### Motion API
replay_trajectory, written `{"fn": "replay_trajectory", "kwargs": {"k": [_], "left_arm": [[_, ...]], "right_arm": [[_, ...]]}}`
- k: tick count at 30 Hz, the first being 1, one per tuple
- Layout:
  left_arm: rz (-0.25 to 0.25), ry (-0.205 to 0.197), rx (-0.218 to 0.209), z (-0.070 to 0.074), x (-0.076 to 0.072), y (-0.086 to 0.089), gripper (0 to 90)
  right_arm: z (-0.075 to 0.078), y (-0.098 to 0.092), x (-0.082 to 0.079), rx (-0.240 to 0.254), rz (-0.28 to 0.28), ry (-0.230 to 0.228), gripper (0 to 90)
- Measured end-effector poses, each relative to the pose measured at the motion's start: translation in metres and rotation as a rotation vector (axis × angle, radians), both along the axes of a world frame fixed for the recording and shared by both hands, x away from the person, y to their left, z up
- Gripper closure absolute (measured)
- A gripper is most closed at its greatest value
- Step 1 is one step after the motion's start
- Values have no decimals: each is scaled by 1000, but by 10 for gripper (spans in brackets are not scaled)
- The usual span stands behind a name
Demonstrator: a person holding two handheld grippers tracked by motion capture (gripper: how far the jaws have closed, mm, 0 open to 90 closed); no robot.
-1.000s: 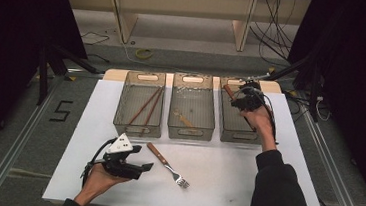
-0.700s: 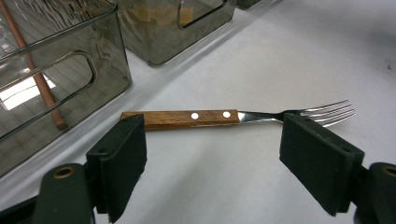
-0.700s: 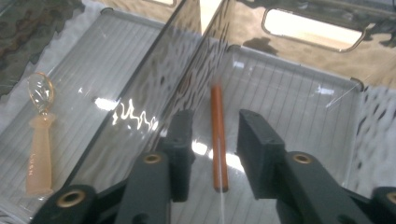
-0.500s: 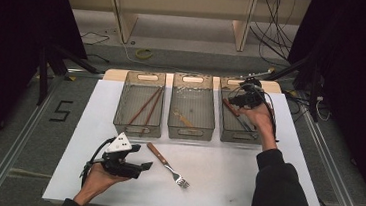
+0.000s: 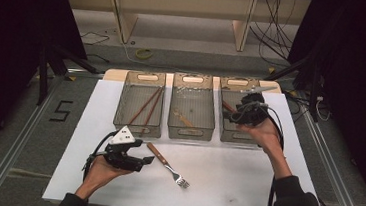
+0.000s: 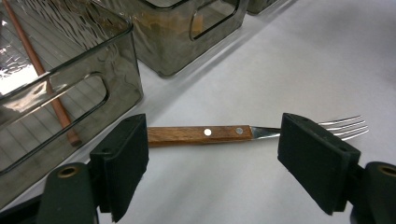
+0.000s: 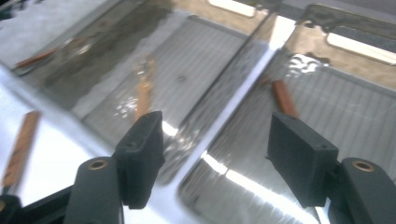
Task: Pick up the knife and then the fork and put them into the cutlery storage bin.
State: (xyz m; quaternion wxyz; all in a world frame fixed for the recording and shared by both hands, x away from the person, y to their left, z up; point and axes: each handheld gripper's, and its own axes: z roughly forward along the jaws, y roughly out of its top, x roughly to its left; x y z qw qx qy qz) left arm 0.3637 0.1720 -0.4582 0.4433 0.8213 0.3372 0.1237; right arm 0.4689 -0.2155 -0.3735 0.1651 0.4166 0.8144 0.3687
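Fork (image 5: 168, 165): high view, lies flat on the white worktop (image 5: 224, 182) in front of the left bin (image 5: 139, 104), handle toward the left hand-held gripper (image 5: 142, 160).
Right hand-held gripper (image 5: 231, 115): high view, held over the right bin (image 5: 240, 113).
Left gripper view: jaws spread wide and empty, the fork (image 6: 252, 132) just beyond them; chopsticks (image 6: 42, 77) rest in the near bin.
Right gripper view: jaws have just been opening, nothing between them; a brown handle (image 7: 284, 98) lies in the bin below.
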Motion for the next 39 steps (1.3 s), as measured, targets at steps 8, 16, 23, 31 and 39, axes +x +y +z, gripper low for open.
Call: {"fn": "replay_trajectory", "kwargs": {"k": [8, 16, 23, 31, 39], "left_arm": [[5, 31, 36, 3, 15, -6, 323], [-9, 19, 82, 5, 29, -13, 514], [9, 25, 132, 3, 42, -18, 731], [4, 67, 180, -4, 54, -27, 837], [1, 80, 221, -14, 65, -34, 846]], "right_arm": [[-15, -2, -41, 37, 68, 3, 355], [-34, 2, -62, 50, 121, 10, 339], [-37, 10, -77, 65, 170, -9, 332], [-47, 17, -92, 68, 213, 12, 322], [-51, 22, -98, 65, 237, 22, 322]]}}
